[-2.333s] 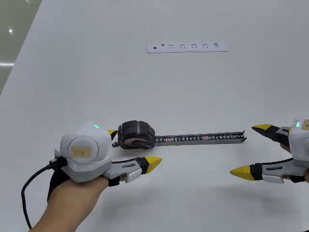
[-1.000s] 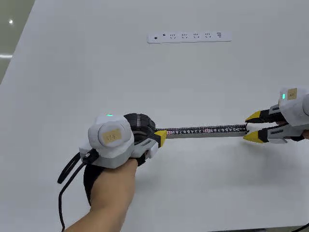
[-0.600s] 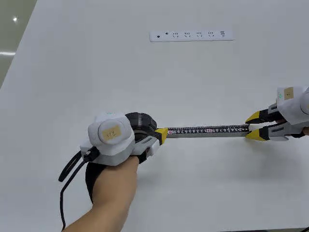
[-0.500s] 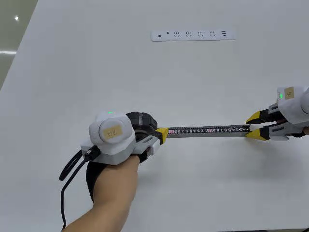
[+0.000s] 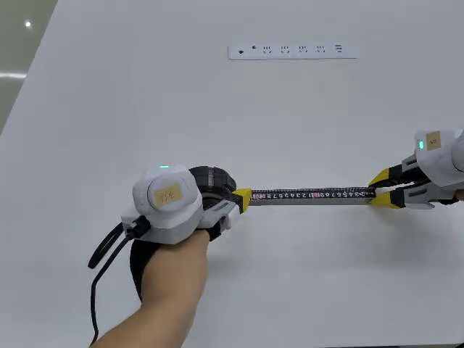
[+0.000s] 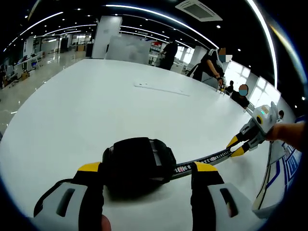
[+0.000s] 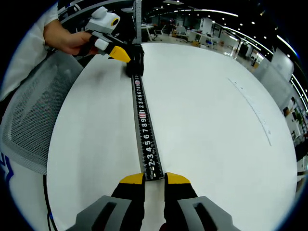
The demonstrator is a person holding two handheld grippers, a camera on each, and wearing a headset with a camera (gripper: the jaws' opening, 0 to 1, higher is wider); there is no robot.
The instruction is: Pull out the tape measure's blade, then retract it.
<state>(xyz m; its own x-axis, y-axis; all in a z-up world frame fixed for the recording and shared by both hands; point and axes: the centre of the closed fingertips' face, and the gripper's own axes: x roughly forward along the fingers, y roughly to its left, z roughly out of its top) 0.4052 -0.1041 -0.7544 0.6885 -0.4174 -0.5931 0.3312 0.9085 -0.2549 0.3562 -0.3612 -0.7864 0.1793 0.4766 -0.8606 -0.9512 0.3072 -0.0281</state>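
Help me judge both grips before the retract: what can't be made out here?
- End hook of the blade: right gripper view, tucked between the jaws of the right gripper.
- Contact of the left gripper on the tape measure case: left gripper view, hidden behind its own jaws.
- Top face of the case: head view, mostly covered by the left gripper's body.

The tape measure (image 6: 138, 163) has a black, matt, rubbery-looking case; its blade (image 7: 145, 134) is dark, smooth and faintly shiny. The left gripper (image 6: 147, 168) and right gripper (image 5: 378, 189) wear smooth white plastic shells with a slight gloss. The white table (image 5: 217, 116) is smooth and softly reflective. The far power strip (image 5: 293, 51) is white plastic.
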